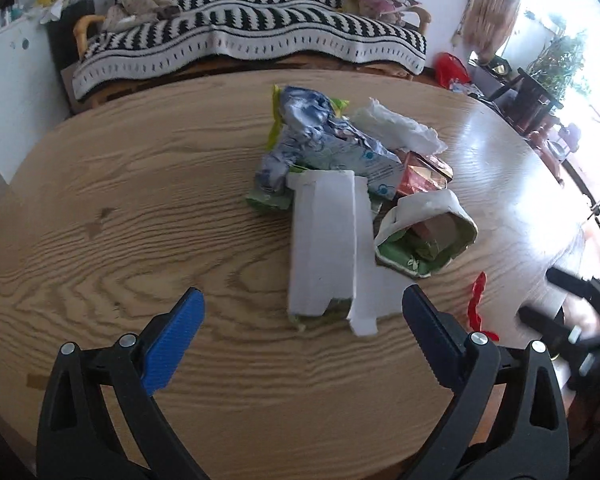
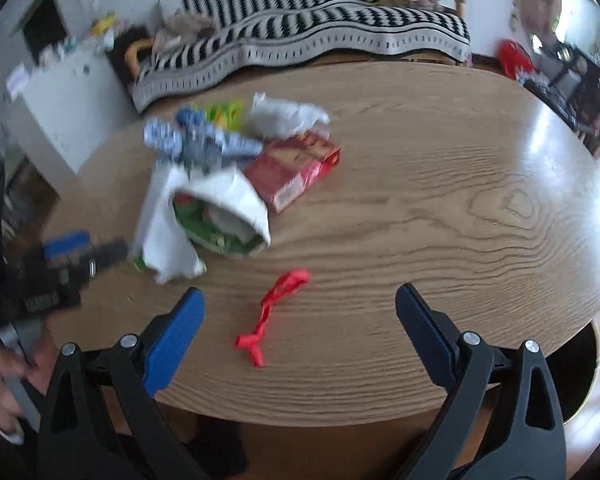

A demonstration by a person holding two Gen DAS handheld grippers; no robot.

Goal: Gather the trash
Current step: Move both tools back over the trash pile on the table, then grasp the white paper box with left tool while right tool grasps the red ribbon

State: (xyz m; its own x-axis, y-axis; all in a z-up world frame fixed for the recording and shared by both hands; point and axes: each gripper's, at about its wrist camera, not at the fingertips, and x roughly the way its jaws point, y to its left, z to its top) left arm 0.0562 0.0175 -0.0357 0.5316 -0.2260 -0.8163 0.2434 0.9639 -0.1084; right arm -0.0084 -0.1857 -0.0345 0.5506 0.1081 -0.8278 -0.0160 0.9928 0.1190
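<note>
Wooden table (image 1: 140,200) | trash pile (image 1: 340,184) (red scrap (image 2: 276,304) apart) | left claw (image 1: 302,312) agape | right claw (image 2: 298,308) agape, empty

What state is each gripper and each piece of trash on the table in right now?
Left gripper: open, empty.
Right gripper: open, empty.
White carton: flattened, lying on the table.
Green box: crushed, open end showing.
Red box: lying flat, closed.
Blue wrapper: crumpled.
White tissue: crumpled.
Red scrap: twisted, lying apart from the pile.
</note>
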